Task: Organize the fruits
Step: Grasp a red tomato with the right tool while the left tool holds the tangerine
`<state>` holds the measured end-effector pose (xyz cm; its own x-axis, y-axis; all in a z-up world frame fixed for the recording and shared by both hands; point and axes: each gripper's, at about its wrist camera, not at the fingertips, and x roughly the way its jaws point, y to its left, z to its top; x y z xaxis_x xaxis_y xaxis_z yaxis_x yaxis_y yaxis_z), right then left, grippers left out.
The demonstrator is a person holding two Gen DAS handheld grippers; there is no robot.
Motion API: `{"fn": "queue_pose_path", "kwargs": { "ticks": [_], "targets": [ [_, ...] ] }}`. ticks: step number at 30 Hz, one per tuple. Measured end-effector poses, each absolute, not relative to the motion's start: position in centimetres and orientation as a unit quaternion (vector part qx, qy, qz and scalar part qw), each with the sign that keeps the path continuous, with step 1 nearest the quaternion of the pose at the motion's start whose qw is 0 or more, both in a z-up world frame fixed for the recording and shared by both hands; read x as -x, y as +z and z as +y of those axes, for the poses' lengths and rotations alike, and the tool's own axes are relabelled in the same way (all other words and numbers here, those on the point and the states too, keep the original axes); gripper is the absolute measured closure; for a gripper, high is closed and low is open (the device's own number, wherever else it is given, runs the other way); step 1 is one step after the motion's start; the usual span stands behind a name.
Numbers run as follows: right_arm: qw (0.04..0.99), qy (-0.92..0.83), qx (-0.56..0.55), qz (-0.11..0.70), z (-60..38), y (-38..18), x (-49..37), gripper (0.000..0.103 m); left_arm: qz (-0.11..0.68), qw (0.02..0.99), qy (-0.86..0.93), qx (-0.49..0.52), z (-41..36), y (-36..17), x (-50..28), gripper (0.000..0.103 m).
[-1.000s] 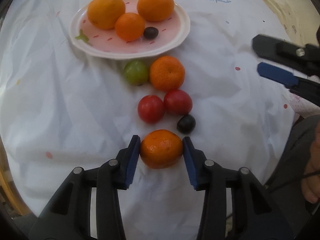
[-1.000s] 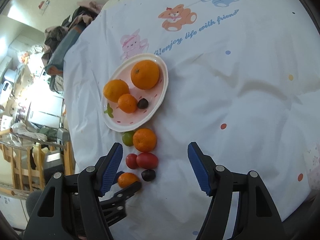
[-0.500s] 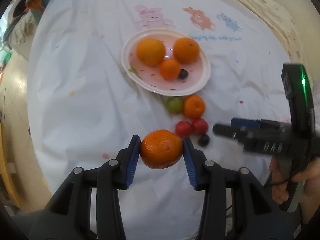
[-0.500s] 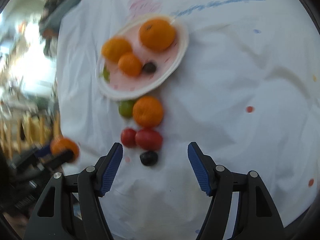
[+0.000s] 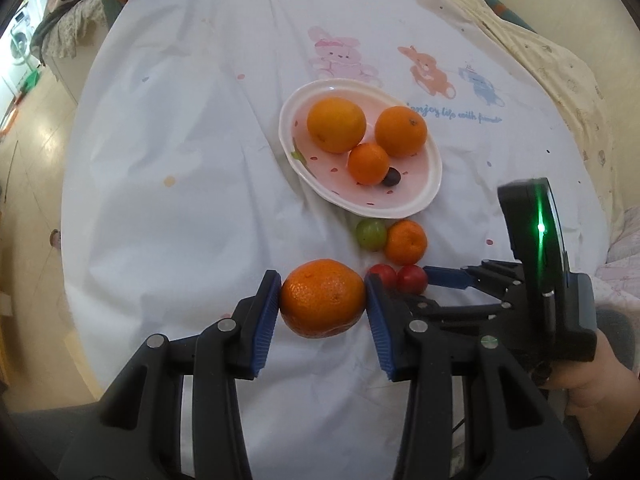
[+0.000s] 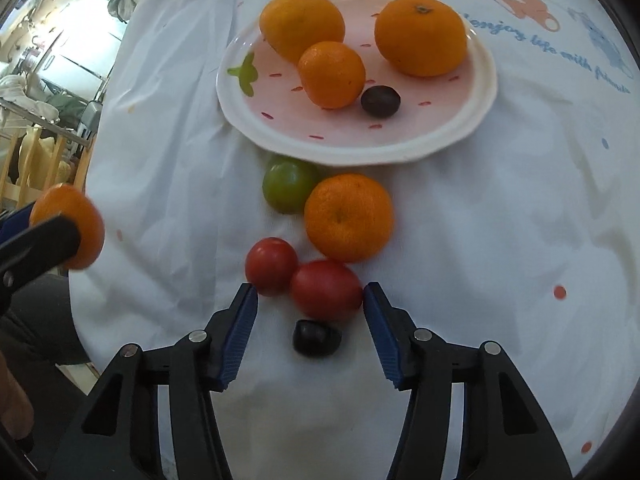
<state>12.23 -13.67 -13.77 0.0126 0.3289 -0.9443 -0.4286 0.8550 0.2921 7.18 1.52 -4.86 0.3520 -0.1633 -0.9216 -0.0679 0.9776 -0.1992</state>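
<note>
My left gripper (image 5: 322, 299) clamps a dimpled, slightly flattened mandarin (image 5: 322, 298) between its blue fingers, lifted above the white cloth, near side of the pink plate (image 5: 400, 210). My right gripper (image 6: 309, 308) hangs open around 1 red tomato (image 6: 326, 290) and 1 dark grape (image 6: 316, 338).

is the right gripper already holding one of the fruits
No, the right gripper is open, its fingers either side of a dark grape lying on the cloth.
</note>
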Motion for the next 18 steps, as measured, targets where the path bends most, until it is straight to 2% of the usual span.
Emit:
{"fn": "queue_pose_path", "kwargs": {
  "ticks": [5,7,8,18],
  "targets": [
    [0.708,0.278,0.029,0.649,-13.4,-13.7,-12.4,0.05,0.569,0.815,-0.031,0.105,1.5,-5.0,-7.2,0.064],
    [0.701,0.284,0.023,0.654,-13.9,-13.8,-12.4,0.061,0.57,0.814,-0.03,0.105,1.5,-5.1,-7.2,0.064],
    [0.699,0.285,0.024,0.655,-14.1,-13.7,-12.4,0.072,0.571,0.814,-0.03,0.104,1.4,-5.1,-7.3,0.064],
    [0.702,0.284,0.009,0.653,-15.1,-13.2,-12.2,0.072,0.575,0.811,-0.021,0.101,1.5,-5.8,-7.4,0.064]
  ]
}}
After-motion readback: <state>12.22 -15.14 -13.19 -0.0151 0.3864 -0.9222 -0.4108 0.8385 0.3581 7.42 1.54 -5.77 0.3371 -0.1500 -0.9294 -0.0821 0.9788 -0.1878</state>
